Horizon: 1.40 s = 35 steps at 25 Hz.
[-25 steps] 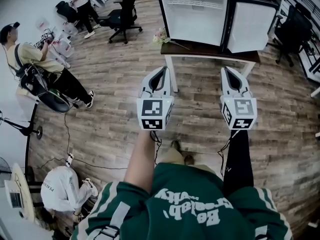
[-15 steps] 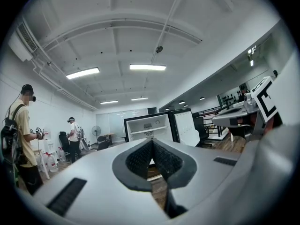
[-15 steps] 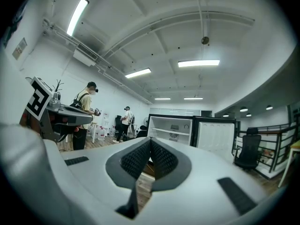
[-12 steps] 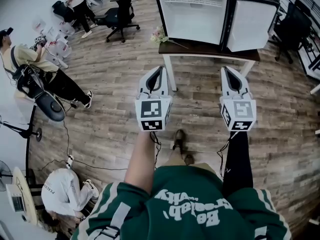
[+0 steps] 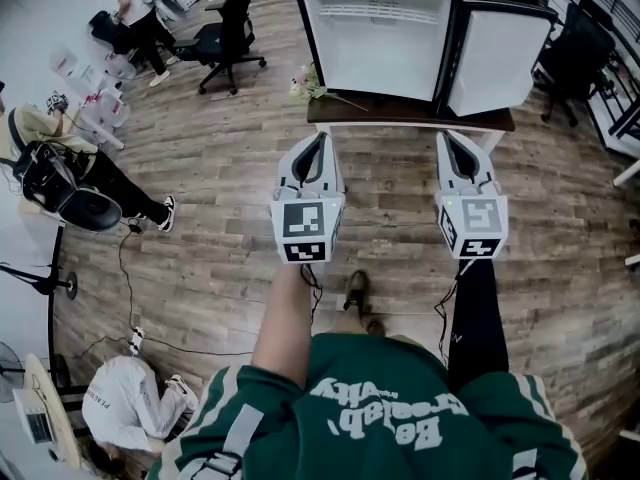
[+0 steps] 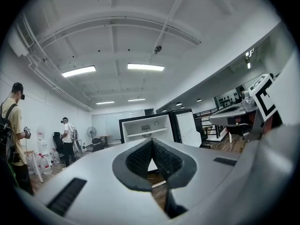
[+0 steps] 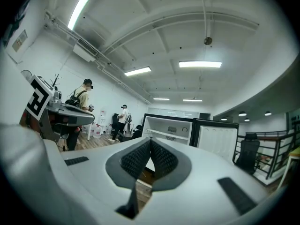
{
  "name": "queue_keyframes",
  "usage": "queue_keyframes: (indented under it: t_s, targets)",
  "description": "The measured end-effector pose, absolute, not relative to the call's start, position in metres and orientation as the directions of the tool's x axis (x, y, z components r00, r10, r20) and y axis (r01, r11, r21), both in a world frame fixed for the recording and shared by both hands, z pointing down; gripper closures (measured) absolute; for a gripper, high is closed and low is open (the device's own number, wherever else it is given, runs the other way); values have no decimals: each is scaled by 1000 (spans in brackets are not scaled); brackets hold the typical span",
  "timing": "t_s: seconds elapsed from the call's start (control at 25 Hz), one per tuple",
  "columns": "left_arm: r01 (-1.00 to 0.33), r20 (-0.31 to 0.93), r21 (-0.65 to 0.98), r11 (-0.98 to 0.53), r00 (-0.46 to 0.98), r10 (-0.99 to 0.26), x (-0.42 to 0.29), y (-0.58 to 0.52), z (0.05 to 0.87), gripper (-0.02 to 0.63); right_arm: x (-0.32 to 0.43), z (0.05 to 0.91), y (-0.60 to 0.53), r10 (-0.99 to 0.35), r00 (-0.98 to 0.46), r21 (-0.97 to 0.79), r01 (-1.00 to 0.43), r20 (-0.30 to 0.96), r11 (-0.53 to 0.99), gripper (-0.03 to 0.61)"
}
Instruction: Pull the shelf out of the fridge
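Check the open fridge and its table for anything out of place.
Little stands out. A small bunch of pale flowers lies loose on the dark-topped table, at the left foot of the black-framed white fridge, which seems an odd spot for it. The white shelf inside looks level.

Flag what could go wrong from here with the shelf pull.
1. Left tool and right tool are both shut and empty, short of the fridge; unless opened, they would likely butt the shelf instead of gripping it.
2. The fridge sits on a small table; a stuck shelf might drag it forward.
3. Flowers lie at the table's left front corner, near the left tool's approach, and could get swept off.
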State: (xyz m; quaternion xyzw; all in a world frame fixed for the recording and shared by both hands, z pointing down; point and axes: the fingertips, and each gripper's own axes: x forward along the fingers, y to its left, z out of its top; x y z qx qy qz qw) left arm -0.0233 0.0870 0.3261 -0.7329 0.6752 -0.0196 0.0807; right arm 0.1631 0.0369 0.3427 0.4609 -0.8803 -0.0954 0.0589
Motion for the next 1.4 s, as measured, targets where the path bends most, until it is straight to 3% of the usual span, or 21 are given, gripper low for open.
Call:
queue_keyframes:
  t_s: [0.8, 1.4]
  targets:
    - [-957, -73, -220, -189, 209, -975, -66, -70, 301, 597, 112, 316, -94, -863, -505, 231, -842, -15, 488, 569]
    - [-959, -71, -128, -255, 265, -962, -90, -108, 312, 597, 94, 332, -122, -894, -449, 207, -874, 7, 440, 569]
